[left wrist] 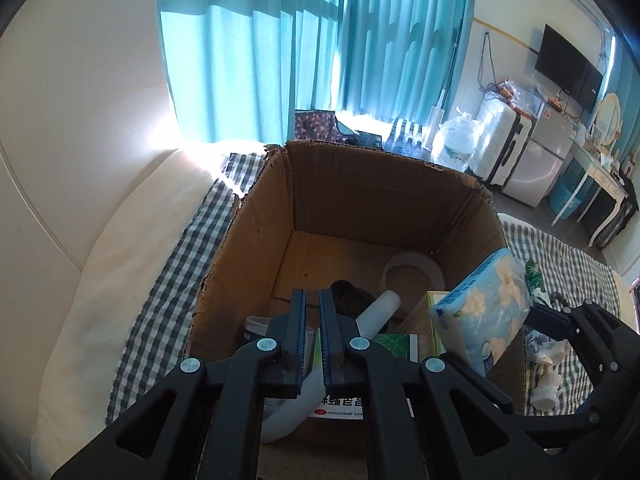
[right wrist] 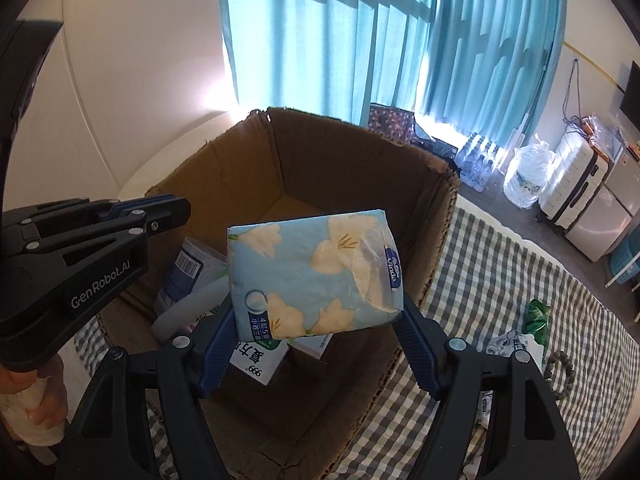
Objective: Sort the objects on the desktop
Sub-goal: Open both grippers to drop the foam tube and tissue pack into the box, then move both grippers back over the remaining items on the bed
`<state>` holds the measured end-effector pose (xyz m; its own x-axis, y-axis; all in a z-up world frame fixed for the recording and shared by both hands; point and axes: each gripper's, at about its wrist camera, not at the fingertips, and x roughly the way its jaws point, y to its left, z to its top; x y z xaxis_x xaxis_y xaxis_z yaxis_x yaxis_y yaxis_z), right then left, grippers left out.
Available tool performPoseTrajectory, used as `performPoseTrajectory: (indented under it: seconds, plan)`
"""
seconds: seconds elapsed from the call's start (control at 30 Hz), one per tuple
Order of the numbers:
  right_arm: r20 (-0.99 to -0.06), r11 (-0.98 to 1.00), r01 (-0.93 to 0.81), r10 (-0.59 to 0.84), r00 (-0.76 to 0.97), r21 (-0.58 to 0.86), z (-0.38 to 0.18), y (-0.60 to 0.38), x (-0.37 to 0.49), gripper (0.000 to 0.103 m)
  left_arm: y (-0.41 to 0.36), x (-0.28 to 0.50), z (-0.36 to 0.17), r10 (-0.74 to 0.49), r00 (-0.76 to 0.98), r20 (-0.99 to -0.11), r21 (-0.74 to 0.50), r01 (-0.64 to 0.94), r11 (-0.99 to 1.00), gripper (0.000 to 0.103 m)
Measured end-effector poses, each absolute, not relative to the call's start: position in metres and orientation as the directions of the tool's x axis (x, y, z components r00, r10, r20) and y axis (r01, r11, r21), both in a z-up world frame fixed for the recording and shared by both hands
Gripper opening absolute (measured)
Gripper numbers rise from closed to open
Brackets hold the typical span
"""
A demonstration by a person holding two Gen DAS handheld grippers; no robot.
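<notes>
Box [right wrist: 248, 168] is the anchor here, a big open cardboard one sitting on a checked cloth [right wrist: 520, 280], and it's already partly filled. Inside it I can see a roll of tape [left wrist: 414, 270] toward the far wall, a white tube [left wrist: 378, 312] lying across the middle, a couple of medicine cartons [right wrist: 260, 364] near the front wall, and a small jar [right wrist: 188, 268] by the left wall. So I'd say a fair chunk of the sorting is done.

Tissue pack [right wrist: 312, 276], blue with cream flowers, hangs over the box's right front part, clamped at its lower end by the right gripper [right wrist: 316, 340]. It's not dropped in yet, that looks like the current step.

Left gripper [left wrist: 312, 340] is clenched on nothing, hovering over the box's front edge.

Outside the box to the right there's leftover stuff on the cloth: a green packet [right wrist: 536, 316], a crumpled wrapper [right wrist: 508, 342], and a bead bracelet [right wrist: 560, 368]. Those look like what's left.
</notes>
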<state>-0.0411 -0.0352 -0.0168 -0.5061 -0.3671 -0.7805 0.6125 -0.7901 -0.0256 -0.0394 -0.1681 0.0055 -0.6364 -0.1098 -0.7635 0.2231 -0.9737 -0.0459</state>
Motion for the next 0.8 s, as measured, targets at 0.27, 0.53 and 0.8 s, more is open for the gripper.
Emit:
performPoseTrajectory:
  seconds: [0.27, 0.53, 0.8]
  plan:
    - [-0.761, -0.787, 0.616, -0.378, -0.527, -0.036, -0.018, -0.033, -0.037, 0.088, -0.168, -0.037, 0.015, -0.124, -0.651, -0.749, -0.045, 0.236, -0.971, 0.008]
    - [-0.706, -0.806, 0.591, -0.393, -0.59, -0.045, 0.006, -0.017, -0.028, 0.088, -0.155, -0.029, 0.037, -0.118, -0.696, -0.708, -0.056, 0.221, -0.974, 0.012]
    - [-0.632, -0.853, 0.522, -0.386, -0.672, -0.035, 0.036, 0.022, -0.019, 0.088, -0.134, -0.018, 0.063, -0.102, -0.751, -0.653, -0.065, 0.189, -0.98, 0.036]
